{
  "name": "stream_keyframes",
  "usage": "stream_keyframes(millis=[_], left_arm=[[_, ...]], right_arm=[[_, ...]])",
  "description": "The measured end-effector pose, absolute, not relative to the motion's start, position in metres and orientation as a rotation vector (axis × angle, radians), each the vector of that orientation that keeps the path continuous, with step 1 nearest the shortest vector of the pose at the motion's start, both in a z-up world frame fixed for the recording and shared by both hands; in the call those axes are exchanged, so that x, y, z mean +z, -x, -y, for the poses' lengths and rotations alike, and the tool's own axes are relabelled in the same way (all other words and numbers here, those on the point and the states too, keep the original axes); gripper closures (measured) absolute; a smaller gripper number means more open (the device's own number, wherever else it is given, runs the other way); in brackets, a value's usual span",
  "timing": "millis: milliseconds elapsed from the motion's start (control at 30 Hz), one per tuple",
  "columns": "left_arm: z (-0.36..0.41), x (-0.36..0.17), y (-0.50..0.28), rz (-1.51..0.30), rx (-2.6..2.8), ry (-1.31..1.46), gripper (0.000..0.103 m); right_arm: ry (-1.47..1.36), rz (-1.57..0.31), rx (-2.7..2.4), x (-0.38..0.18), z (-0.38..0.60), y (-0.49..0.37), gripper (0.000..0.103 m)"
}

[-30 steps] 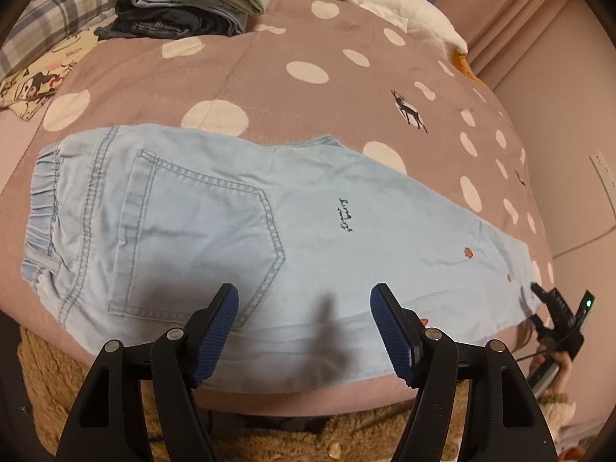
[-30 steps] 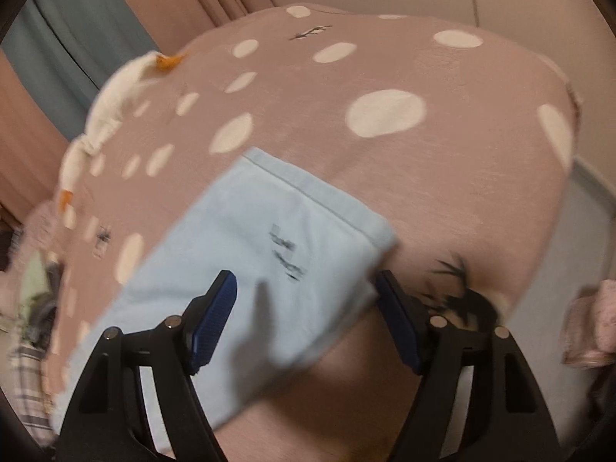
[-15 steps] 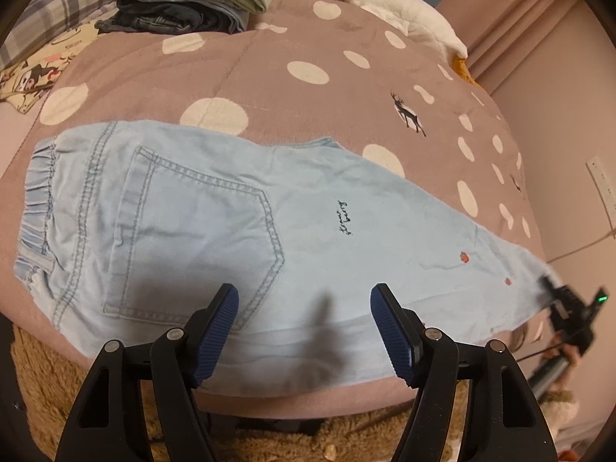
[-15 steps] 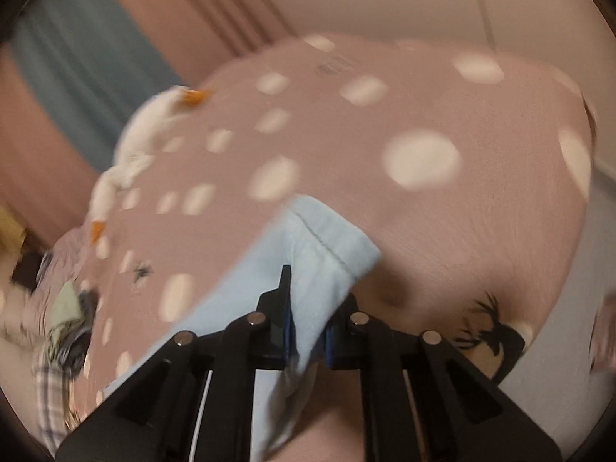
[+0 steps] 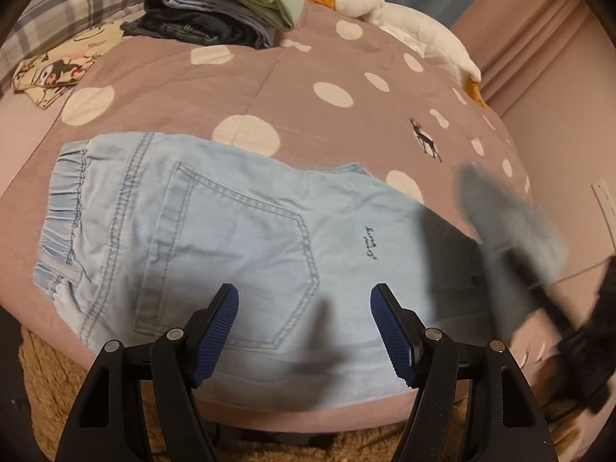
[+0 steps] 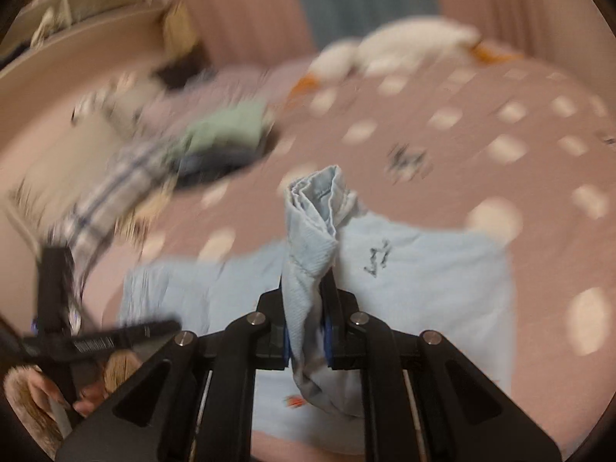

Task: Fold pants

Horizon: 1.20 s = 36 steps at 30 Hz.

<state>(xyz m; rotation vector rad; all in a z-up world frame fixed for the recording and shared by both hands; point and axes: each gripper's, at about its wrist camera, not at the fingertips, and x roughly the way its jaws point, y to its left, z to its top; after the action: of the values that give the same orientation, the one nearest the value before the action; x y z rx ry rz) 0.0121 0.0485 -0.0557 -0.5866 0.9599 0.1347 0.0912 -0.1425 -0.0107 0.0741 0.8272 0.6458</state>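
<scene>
Light blue denim pants [image 5: 238,238] lie flat on the dotted bedspread [image 5: 319,57], with the elastic waistband at the left and the back pocket facing up. My left gripper [image 5: 304,304] hovers open over the near edge of the seat, holding nothing. In the right wrist view my right gripper [image 6: 306,300] pinches the bunched leg hem [image 6: 312,223] between its pads. It holds the hem above the rest of the pants [image 6: 423,269], and the jaws are opening slightly. In the left wrist view the lifted leg is a dark blur [image 5: 504,215] at the right.
A stack of folded clothes [image 5: 223,11] sits at the back of the bed. A white plush toy [image 5: 408,27] lies to its right, with plaid fabric [image 5: 73,4] and a printed cloth [image 5: 54,69] at the left. A brown shaggy rug [image 5: 42,385] lies below the bed edge.
My right gripper shut on the leg hem, then lifted and swung it over toward the waistband side. The left gripper stayed open in place.
</scene>
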Motion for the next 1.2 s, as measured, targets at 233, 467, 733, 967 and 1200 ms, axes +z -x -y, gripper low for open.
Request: stream_keyframes(millis=[233,467,733,967,1200], left_arm=[[-0.049,-0.067,-0.021,-0.99,0.067,0.636,0.033],[-0.038,-0.065,-0.046,-0.979,-0.054,0.669,0.033],[0.002,-0.087,-0.093,-1.047,-0.269,0.698,0.033],[0.019,-0.089,-0.093,-1.064,-0.174,0.564,0.09],[-0.001,-0.09,-0.079,-1.07,-0.137,0.536,0.097]], right_arm=[[0.082,-1.036,0.684,-0.076,0.099,-0.09,0.049],[-0.053,-0.944,0.618,-0.037,0.163,-0.083,0.033],[-0.132,-0.997,0.3,-0.059,0.243,-0.093,0.09],[-0.13,-1.026,0.251,-0.074,0.25,-0.092,0.091],[-0.084,-0.979,0.266,-0.053,0.243,-0.113,0.09]])
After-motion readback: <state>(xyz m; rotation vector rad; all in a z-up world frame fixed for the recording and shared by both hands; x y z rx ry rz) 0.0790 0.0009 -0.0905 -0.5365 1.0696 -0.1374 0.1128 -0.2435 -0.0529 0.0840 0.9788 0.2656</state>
